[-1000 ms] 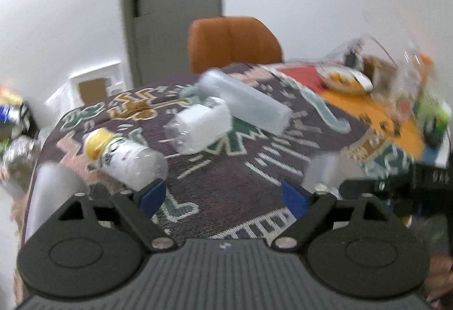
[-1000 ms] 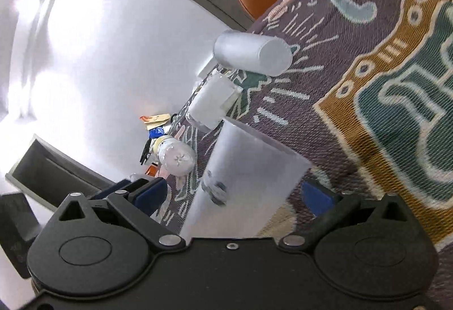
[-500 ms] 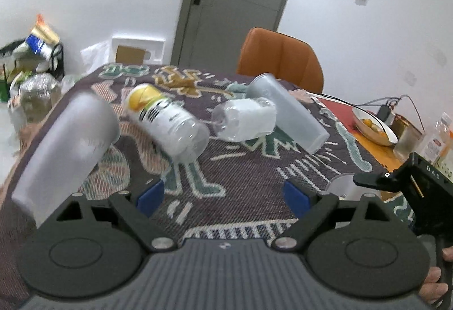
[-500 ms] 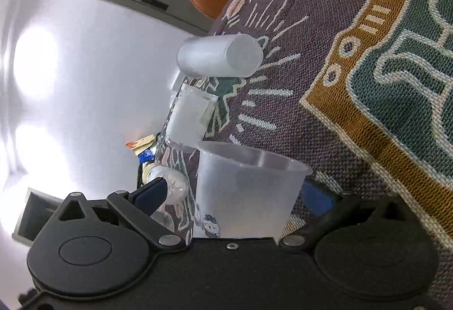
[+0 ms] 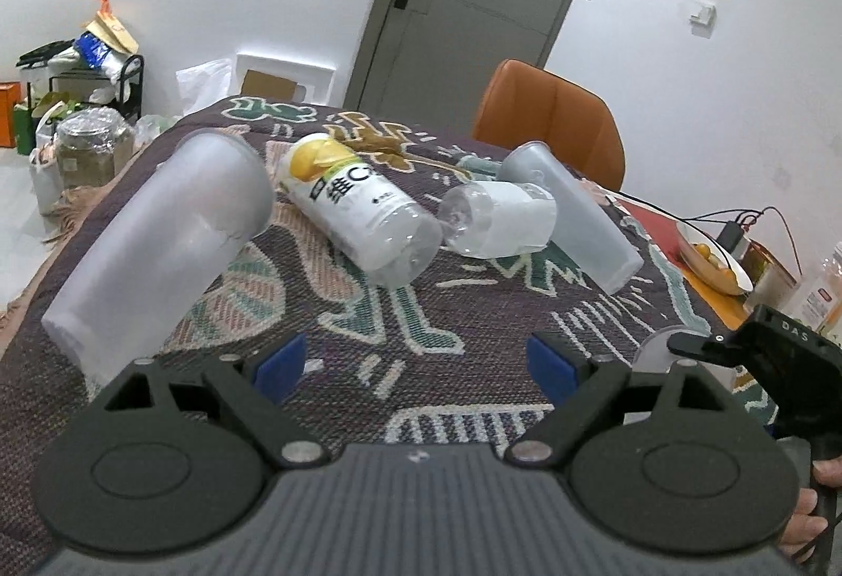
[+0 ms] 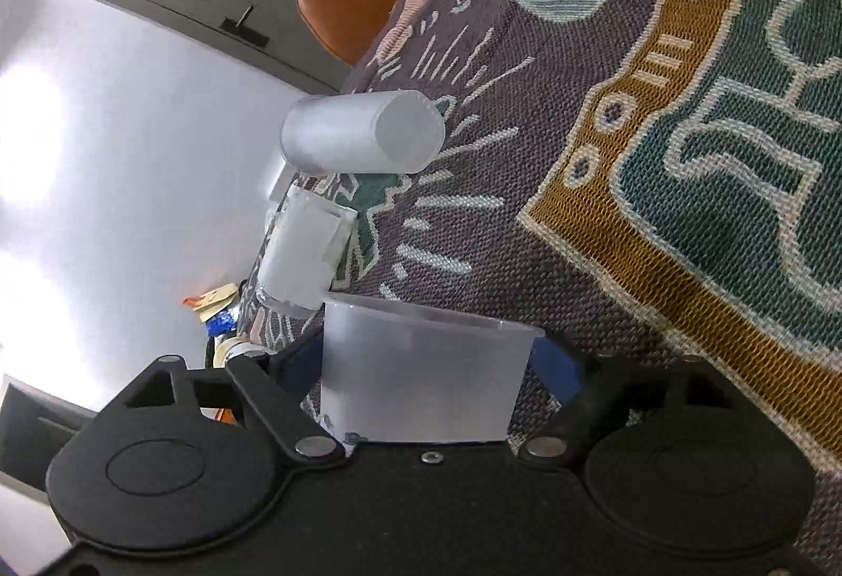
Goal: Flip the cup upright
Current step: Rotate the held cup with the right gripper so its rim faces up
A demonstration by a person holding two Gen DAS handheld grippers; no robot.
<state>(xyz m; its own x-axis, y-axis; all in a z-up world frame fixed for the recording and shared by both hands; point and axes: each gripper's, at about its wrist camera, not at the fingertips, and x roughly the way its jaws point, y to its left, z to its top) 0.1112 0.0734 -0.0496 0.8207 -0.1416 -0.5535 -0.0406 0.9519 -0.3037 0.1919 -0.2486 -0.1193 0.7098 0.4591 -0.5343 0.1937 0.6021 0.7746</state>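
Observation:
My right gripper (image 6: 429, 363) is shut on a frosted plastic cup (image 6: 421, 376) and holds it between both blue pads, its rim toward the patterned tablecloth (image 6: 684, 155). The cup's edge (image 5: 655, 355) and the right gripper's body (image 5: 773, 365) also show at the right of the left wrist view. My left gripper (image 5: 413, 365) is open and empty, above the tablecloth (image 5: 473, 313). A tall frosted cup (image 5: 158, 244) lies on its side just ahead to its left. Another frosted cup (image 5: 573, 218) lies on its side farther back; it also shows in the right wrist view (image 6: 358, 134).
A yellow-capped bottle (image 5: 358, 202) and a clear white-labelled bottle (image 5: 500, 218) lie on their sides mid-table. An orange chair (image 5: 552, 123) stands behind the table. A fruit bowl (image 5: 710, 260) and cables sit at the far right. Bags and a jar (image 5: 89, 144) crowd the floor at left.
The left gripper swung left and steadied, bringing the near lying cup into view. The right gripper rotated with the cup, which has slid deeper between the fingers.

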